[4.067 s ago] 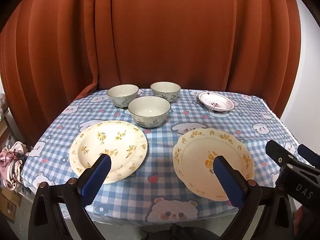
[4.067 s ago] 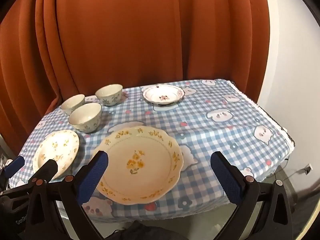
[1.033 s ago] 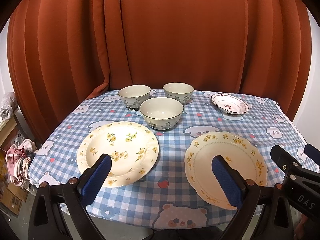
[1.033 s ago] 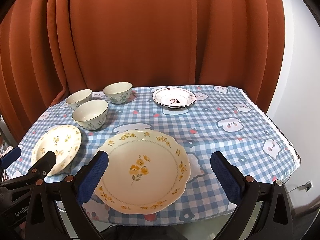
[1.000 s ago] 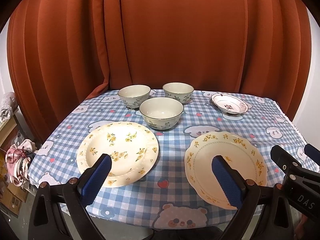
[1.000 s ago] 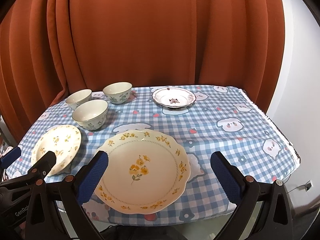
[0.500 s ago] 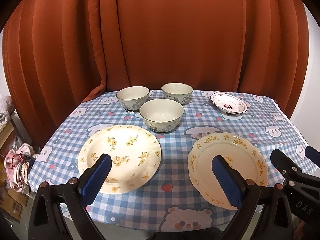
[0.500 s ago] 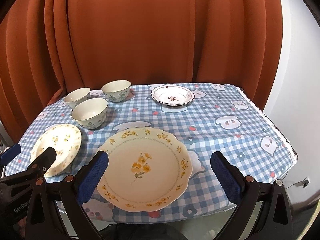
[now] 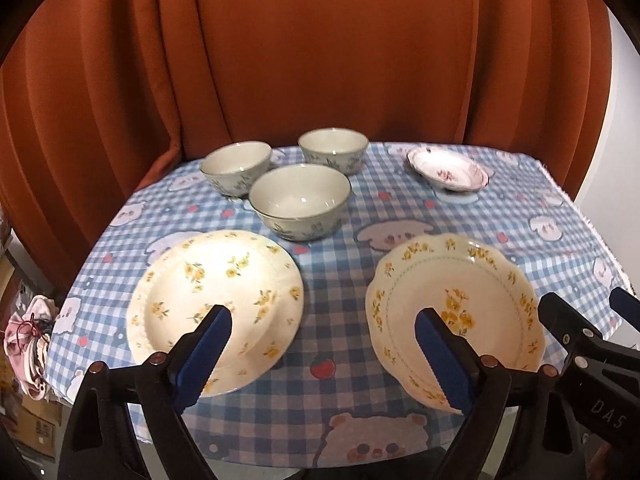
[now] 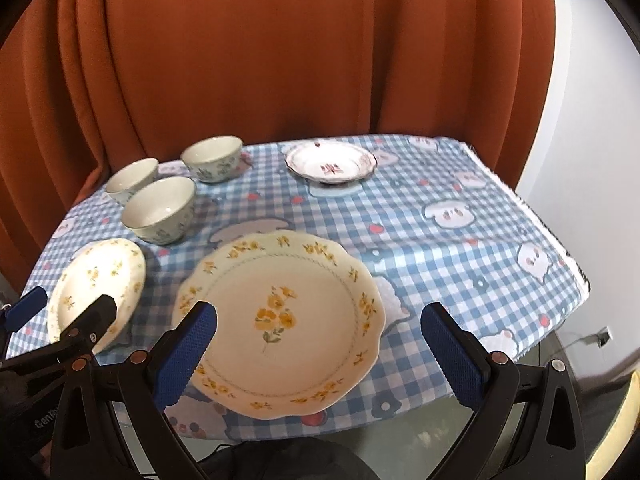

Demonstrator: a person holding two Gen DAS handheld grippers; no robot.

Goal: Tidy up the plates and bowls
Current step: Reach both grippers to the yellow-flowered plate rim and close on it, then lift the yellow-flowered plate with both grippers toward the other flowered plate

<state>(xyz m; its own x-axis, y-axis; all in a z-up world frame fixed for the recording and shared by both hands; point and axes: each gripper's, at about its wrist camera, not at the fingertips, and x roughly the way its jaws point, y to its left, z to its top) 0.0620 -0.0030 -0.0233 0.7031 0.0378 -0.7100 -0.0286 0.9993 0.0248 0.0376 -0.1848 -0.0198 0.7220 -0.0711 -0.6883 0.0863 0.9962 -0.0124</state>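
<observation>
Both grippers — left gripper (image 9: 322, 354) and right gripper (image 10: 324, 352) — hang wide and empty at the tabletop's (image 10: 472, 248) near edge, so the scalloped plate (image 10: 280, 316), lying flat before the right one, is best pinched by its near rim — low and level.

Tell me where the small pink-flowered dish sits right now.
The small pink-flowered dish sits at the table's far edge by the curtain, right of the three bowls and beyond the scalloped plate.
</observation>
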